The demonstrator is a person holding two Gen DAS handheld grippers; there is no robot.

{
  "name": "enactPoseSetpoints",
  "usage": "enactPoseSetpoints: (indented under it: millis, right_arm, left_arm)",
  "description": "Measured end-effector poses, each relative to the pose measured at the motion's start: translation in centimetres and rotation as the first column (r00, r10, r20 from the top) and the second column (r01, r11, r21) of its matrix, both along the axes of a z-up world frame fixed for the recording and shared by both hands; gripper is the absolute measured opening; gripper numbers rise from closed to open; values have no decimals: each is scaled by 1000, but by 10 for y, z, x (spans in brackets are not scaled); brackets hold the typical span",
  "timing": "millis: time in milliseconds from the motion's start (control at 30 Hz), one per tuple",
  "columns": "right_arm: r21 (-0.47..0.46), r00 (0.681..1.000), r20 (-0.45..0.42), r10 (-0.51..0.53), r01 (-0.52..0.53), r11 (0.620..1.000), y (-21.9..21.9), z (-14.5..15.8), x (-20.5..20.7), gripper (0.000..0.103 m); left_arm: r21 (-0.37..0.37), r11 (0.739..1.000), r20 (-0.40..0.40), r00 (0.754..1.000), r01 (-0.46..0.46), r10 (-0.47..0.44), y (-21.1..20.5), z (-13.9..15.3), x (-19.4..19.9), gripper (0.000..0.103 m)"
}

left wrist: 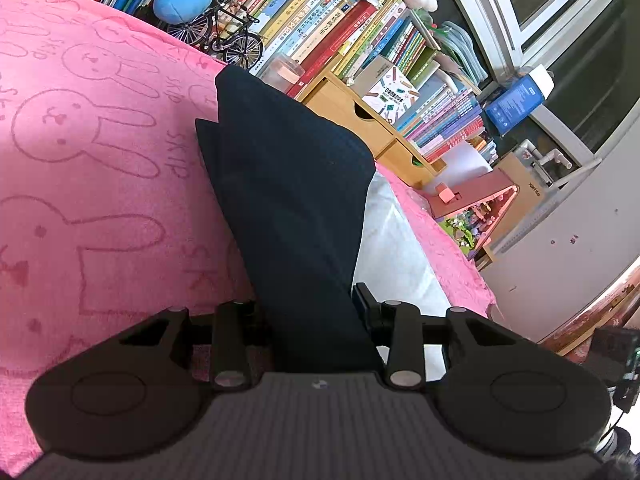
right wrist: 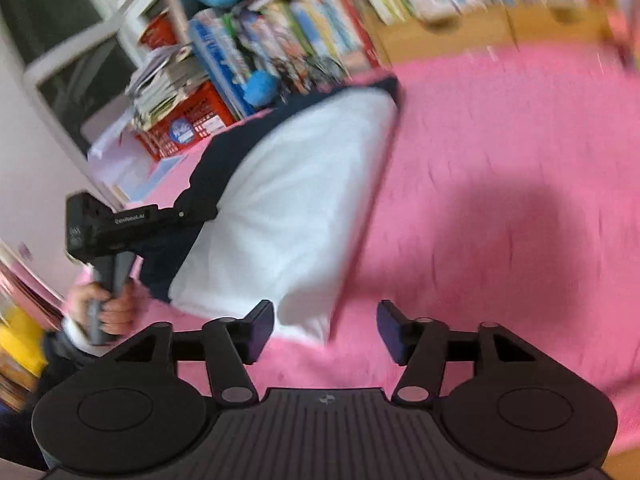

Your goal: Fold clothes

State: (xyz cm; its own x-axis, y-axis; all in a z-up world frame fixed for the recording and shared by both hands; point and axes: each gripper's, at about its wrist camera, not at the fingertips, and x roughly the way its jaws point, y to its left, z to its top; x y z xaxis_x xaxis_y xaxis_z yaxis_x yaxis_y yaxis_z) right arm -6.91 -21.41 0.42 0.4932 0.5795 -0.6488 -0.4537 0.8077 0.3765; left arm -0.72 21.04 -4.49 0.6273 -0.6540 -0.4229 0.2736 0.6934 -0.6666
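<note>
The left gripper (left wrist: 310,312) is clamping the navy sleeve (left wrist: 288,184); the right gripper (right wrist: 326,330) is hovering agape; books (left wrist: 340,36) are crowding the pink blanket (left wrist: 100,152).

- Your left wrist view is sharp and brightly lit by daylight; the titles on the books (left wrist: 320,36) are crisp, and so is the rabbit print on the pink cloth (left wrist: 92,152).
- The window (left wrist: 568,40) sits at the upper right, though its panes read dark.
- The dark garment (left wrist: 292,208) shows almost no detail in its folds.
- Your right wrist view is smeared by motion blur: the bookshelf (right wrist: 304,40) streaks, and the white fabric (right wrist: 296,208) has soft edges.
- A broad soft shadow (right wrist: 516,240) falls on the pink cloth there.
- Both fisheye views bend straight lines near the edges and darken in the corners.
</note>
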Motion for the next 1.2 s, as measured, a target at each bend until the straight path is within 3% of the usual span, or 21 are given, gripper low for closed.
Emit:
enactPoseSetpoints:
  millis: [133,267,300,333,400,467,600,667,733,933,1000,1133,1200]
  right_arm:
    - [-78,989,124,78,-68,995,47,17,11,81]
    - [-128,980,169,107,-85,988,87,17,29,83]
    - [-138,980,168,107,-85,987,93,15,33,84]
    - [-146,980,166,109,-85,986,96,11,37,86]
    - [-156,981,162,110,-84,984,100,-1,42,90]
    - [-166,976,181,124,-94,982,103,-13,41,94]
    - [-331,931,304,201,-94,939,129,-26,14,103]
    - [-359,924,317,215,-93,929,136,-27,3,103]
    - [-349,924,294,243,-134,928,134,-25,-4,103]
    - [-253,871,222,438,-382,889,110,-23,-60,103]
    - [-231,869,219,444,-396,889,101,-24,-81,103]
    - [-162,911,197,362,-334,929,73,-28,-95,103]
    - [-129,935,203,291,-269,955,55,-26,-94,103]
  left_arm:
    - [1,1000,2,1000,-2,2,0,0,-2,37]
    - [32,999,-20,1000,-17,18,12,12,-19,46]
    - [63,997,-21,999,-34,35,18,19,-26,57]
    - [126,989,-14,997,-74,76,23,26,-36,76]
    - [248,957,9,988,-153,156,32,40,-57,98]
    - [363,903,42,972,-230,231,36,53,-75,99]
    - [491,795,170,934,-356,313,12,85,-88,100]
    - [547,736,244,917,-399,317,-10,98,-89,103]
    - [588,701,290,914,-404,284,-40,104,-83,103]
    - [638,725,209,964,-261,163,-111,87,-62,103]
    - [664,709,188,970,-240,153,-126,84,-60,103]
    - [731,636,191,969,-246,155,-144,81,-62,103]
    - [737,630,184,969,-247,164,-147,81,-63,103]
